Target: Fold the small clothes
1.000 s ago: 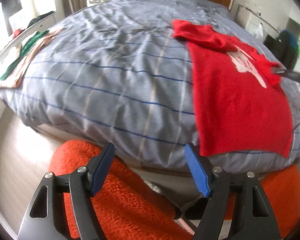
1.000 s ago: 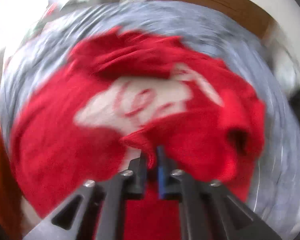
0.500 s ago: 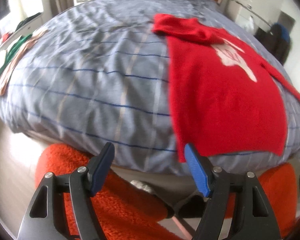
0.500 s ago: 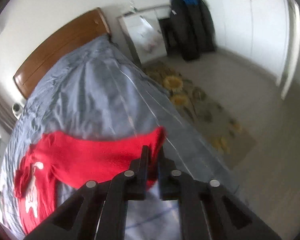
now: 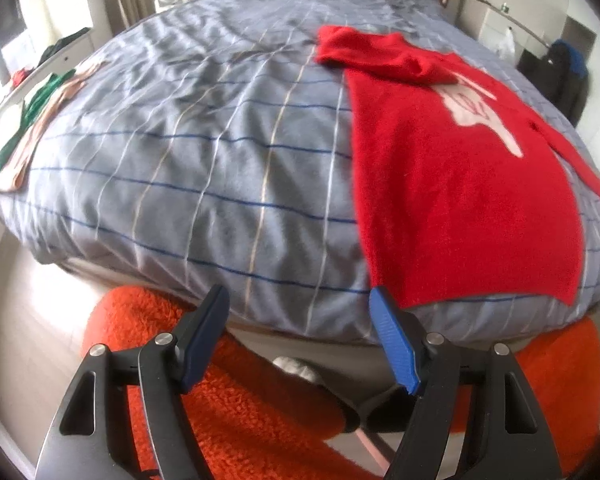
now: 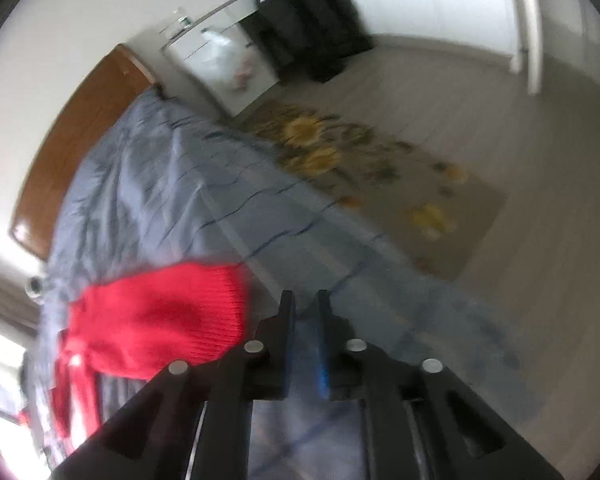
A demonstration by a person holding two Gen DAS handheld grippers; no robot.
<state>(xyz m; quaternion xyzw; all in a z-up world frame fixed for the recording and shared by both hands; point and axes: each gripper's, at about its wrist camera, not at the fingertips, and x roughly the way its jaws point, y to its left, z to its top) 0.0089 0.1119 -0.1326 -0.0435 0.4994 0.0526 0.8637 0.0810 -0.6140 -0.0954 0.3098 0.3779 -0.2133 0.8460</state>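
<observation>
A red sweater point(image 5: 460, 168) with a white print lies spread flat on the right half of the grey striped bed point(image 5: 204, 152), its right sleeve stretched out to the right. My left gripper point(image 5: 300, 304) is open and empty, held off the bed's near edge, left of the sweater's hem. My right gripper point(image 6: 303, 300) has its jaws a narrow gap apart with nothing between them; it hovers over the bed's right side, just right of the sleeve end point(image 6: 160, 316).
An orange fluffy stool or cushion point(image 5: 260, 412) sits under the left gripper. Folded green and beige clothes point(image 5: 32, 120) lie at the bed's far left edge. A sunflower rug point(image 6: 364, 172), a white cabinet point(image 6: 224, 64) and a dark hanging coat point(image 6: 304, 16) are beside the bed.
My right gripper pulled the sleeve out to the right, let go of it and moved clear of it. The left gripper shifted slightly and stayed open.
</observation>
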